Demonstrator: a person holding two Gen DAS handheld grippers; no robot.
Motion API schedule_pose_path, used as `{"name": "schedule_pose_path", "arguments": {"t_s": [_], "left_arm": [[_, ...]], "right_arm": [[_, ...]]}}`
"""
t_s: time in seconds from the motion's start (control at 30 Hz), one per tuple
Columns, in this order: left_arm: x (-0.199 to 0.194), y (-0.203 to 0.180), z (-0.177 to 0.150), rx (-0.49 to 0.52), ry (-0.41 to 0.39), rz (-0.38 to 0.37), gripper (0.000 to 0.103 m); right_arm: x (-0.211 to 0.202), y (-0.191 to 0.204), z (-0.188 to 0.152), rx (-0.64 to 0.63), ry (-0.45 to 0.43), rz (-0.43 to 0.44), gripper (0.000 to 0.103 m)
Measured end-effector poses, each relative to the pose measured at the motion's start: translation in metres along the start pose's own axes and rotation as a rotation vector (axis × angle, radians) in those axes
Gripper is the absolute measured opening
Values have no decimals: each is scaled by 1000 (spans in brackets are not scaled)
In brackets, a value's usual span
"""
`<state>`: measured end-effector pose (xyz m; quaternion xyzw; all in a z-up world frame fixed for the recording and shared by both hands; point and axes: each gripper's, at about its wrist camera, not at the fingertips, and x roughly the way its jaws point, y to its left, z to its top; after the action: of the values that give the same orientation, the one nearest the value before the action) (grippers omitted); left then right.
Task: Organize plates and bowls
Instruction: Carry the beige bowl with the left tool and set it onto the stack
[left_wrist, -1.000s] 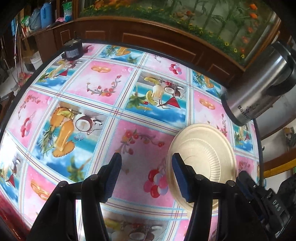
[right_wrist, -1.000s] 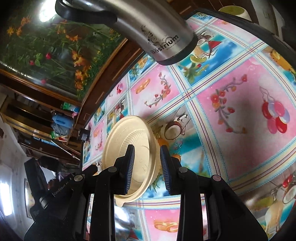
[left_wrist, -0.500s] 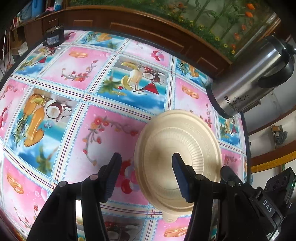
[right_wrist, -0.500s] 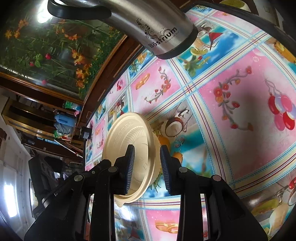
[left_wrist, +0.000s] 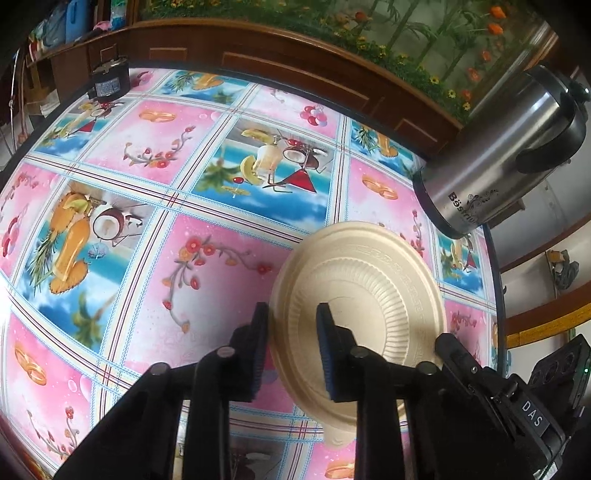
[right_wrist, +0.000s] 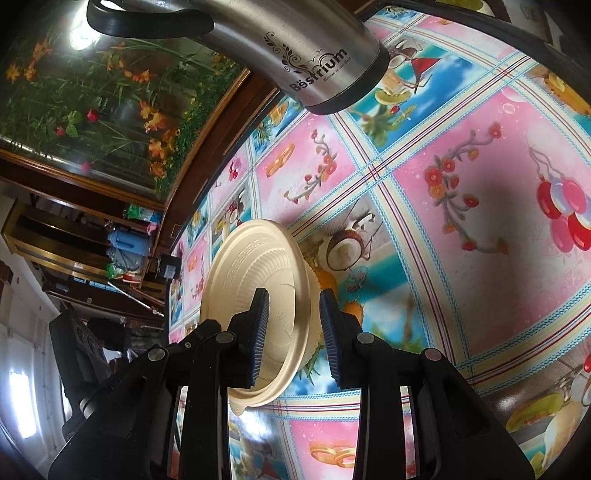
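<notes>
While the right gripper (right_wrist: 291, 332) pinched the near rim of the cream bowl (right_wrist: 255, 280) and held it tilted above the desk (right_wrist: 461, 206), the left gripper (left_wrist: 291, 345) had just been closing on the bowl's left edge, rim between its jaws. Contact on the left looked light; I'd seat that pad fully on the rim before the right lets go. Kettle (left_wrist: 509, 155) stood near, far right: keep the bowl clear of it.

Kettle (left_wrist: 498, 155) showing brushed steel, glossy. Tablecloth (left_wrist: 207, 280) gleaming like vinyl (printed). Bowl (left_wrist: 369, 295) looking matt, ribbed pulp.
</notes>
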<state>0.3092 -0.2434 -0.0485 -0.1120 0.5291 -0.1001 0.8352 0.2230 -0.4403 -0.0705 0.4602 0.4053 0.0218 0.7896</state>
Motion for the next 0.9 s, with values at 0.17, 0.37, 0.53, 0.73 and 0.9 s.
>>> {"name": "schedule_pose_path", "arguments": {"t_s": [0.17, 0.37, 0.53, 0.73, 0.9], "left_arm": [[1, 0, -1, 4, 5, 3, 16], [2, 0, -1, 7, 9, 9, 9], [2, 1, -3, 10, 7, 17, 9], [-7, 13, -7, -14, 10, -4, 9], [-27, 21, -11, -29, -20, -15, 9]], "right_arm": [[3, 1, -1, -19, -8, -26, 27], [1, 4, -1, -56, -40, -68, 9], [0, 9, -4, -86, -55, -91, 8], [-7, 20, -11, -119, -73, -89, 8], [-13, 33, -18, -140, -77, -70, 8]]}}
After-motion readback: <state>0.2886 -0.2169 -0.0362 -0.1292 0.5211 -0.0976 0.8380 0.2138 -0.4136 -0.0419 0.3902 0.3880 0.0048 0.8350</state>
